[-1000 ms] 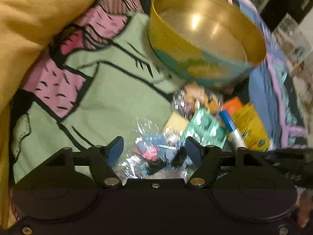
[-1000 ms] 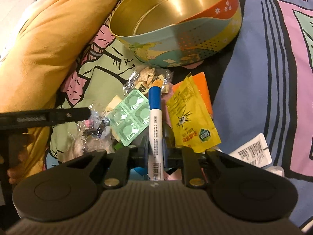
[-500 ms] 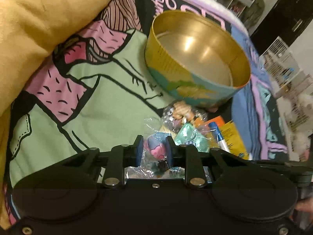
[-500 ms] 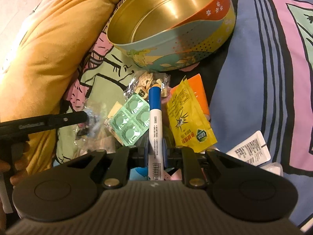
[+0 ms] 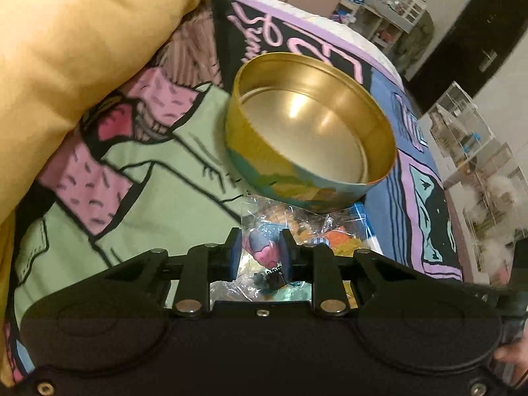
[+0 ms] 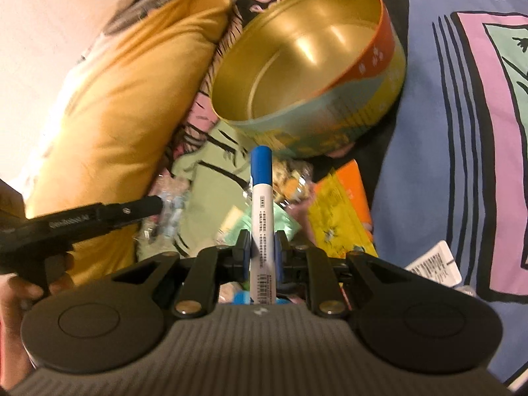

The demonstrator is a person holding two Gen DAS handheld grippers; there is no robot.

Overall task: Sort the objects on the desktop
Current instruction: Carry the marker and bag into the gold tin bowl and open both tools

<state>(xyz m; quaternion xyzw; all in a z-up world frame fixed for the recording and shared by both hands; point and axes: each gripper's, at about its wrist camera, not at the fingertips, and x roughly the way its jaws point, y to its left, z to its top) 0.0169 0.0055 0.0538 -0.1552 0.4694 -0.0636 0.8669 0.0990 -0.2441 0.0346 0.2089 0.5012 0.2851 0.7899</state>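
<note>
Left gripper point(image 5: 258, 253) was closed on a clear plastic bag point(image 5: 264, 247) w/ small pink and blue items inside; both pads pressed the bag's sides. The bag sat between the fingers, lifted above the item pile. In the right wrist view the left gripper's fingers point(image 6: 145, 205) met the bag point(image 6: 170, 204) from the left, just beside the yellow pillow point(image 6: 125, 99).

Right gripper point(image 6: 260, 254) was closed on a marker point(image 6: 262, 217), white barrel w/ blue cap. The barrel was clamped near mid-length, cap end pointing fwd toward the tin.

The round tin point(image 5: 310, 132) stood open on the patterned bedspread point(image 5: 148, 191), gold interior w/ nothing visible inside. In the right wrist view the tin point(image 6: 310, 76) looked tilted; whether that was lens distortion or real tilt could not be told.

Item pile lay on the bedspread just in front of the tin, between tin and grippers:
- yellow sachet point(image 6: 340, 221), lying partly over an orange packet point(image 6: 356, 188);
- green blister pack point(image 6: 280, 224), partly hidden behind the marker;
- clear snack bag point(image 6: 293, 178), close to the tin's wall.

A white label tag point(image 6: 435, 264) lay apart from the pile, on the blue area of the bedspread toward its right side. The pillow lay along the bedspread's left edge.
</note>
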